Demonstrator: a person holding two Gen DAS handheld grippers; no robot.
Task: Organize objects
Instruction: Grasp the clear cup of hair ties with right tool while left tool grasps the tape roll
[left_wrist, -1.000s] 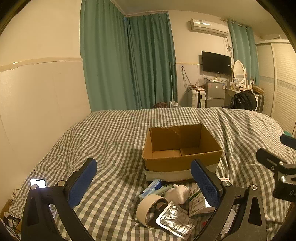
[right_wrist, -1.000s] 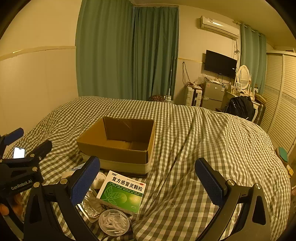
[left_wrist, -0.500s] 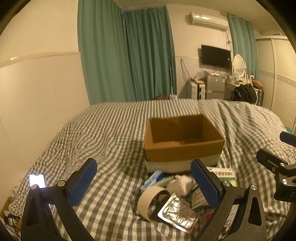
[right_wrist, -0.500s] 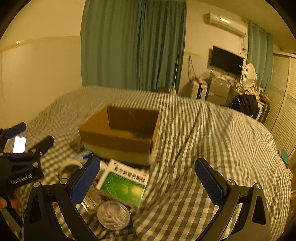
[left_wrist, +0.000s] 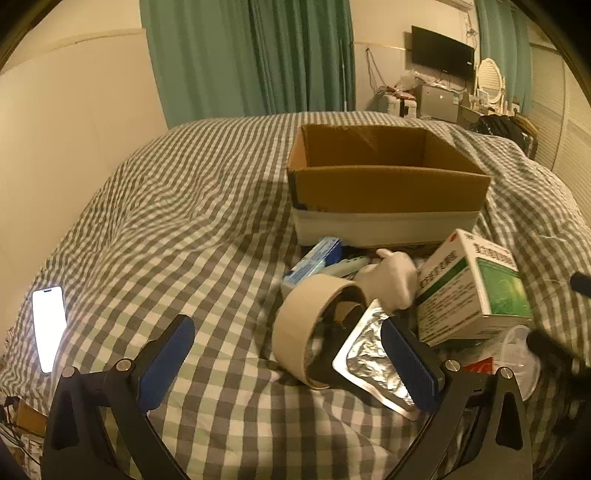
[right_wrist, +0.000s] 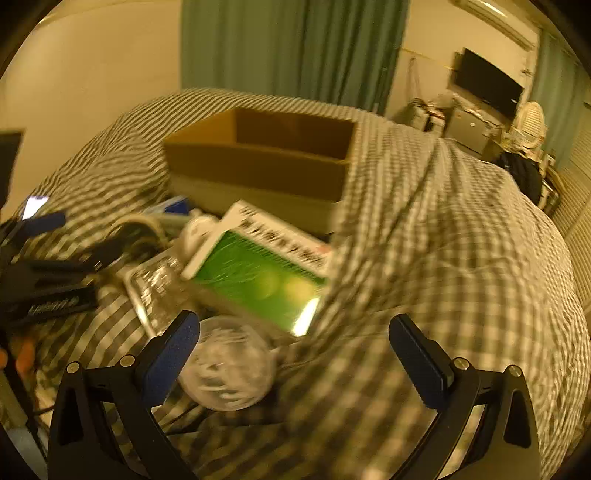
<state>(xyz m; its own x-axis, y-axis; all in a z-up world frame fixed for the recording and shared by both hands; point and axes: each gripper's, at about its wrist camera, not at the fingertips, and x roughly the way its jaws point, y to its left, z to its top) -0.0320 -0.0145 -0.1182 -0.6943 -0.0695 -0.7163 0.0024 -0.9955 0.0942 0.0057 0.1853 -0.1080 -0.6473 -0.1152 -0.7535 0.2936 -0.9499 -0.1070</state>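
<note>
The left gripper (left_wrist: 288, 360) is spread wide, its blue-padded fingers (left_wrist: 168, 360) far apart and gripping nothing. Its right pad sits in front of a crinkled foil packet (left_wrist: 369, 363), though whether they touch cannot be told. Between the fingers, a little further out, a roll of tape (left_wrist: 308, 326) stands on edge on the checked bedspread (left_wrist: 192, 229). Just behind the tape lies a small white figure (left_wrist: 389, 275), and to its left a blue and white carton (left_wrist: 314, 258) lies flat. A green and white medicine box (left_wrist: 472, 291) rests tilted against this heap on the right. Behind all of them stands an open cardboard box (left_wrist: 384, 188), with nothing visible inside from this angle. A lit phone (left_wrist: 48, 328) lies far to the left on the bedspread.

The right gripper (right_wrist: 293, 360) is also spread wide and holds nothing. This view is blurred. Its left finger (right_wrist: 171, 356) lies just beside a round clear tub (right_wrist: 227, 371) of white pieces; contact cannot be judged. Beyond the tub the medicine box (right_wrist: 258, 269) lies tilted, with the foil packet (right_wrist: 155, 284) to its left and the cardboard box (right_wrist: 258, 162) behind. The left gripper (right_wrist: 48, 273) shows at the left edge of this view.
</note>
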